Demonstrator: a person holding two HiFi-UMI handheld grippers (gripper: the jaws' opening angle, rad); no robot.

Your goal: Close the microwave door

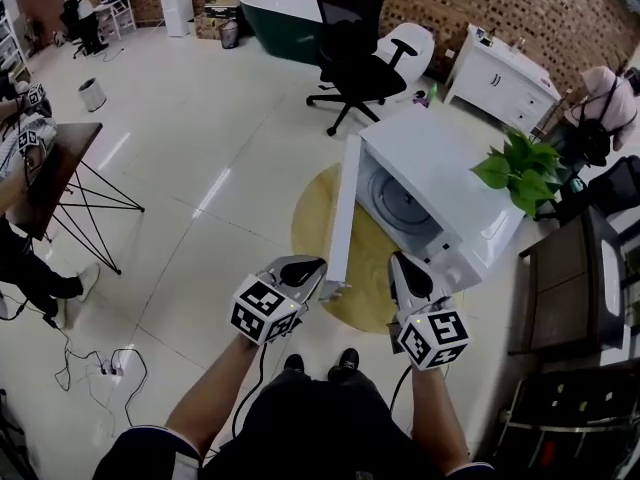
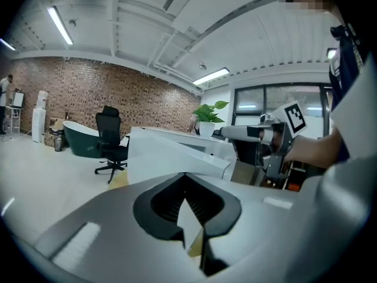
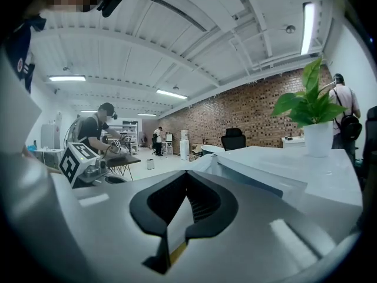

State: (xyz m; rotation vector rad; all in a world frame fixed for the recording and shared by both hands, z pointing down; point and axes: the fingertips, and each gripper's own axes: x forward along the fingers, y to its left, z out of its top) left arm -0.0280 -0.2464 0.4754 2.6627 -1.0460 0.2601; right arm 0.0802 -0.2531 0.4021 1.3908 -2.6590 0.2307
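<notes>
Shiny white floor [image 1: 200,148] and yellow rug [image 1: 312,218] by the microwave [image 1: 450,168], round plate [image 1: 405,208] inside, door [image 1: 344,218] swung open on microwave's left; left gripper [image 1: 316,266] by door's edge, right gripper [image 1: 399,264] at microwave's front, both jaws pressed together.

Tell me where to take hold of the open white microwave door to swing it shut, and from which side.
Best take the white microwave door at its free edge, the end nearest you, farthest from the hinge at the white microwave box. It stands swung wide open, edge-on, so come from its outer left face, where the left tongs sit, and push rightward.
</notes>
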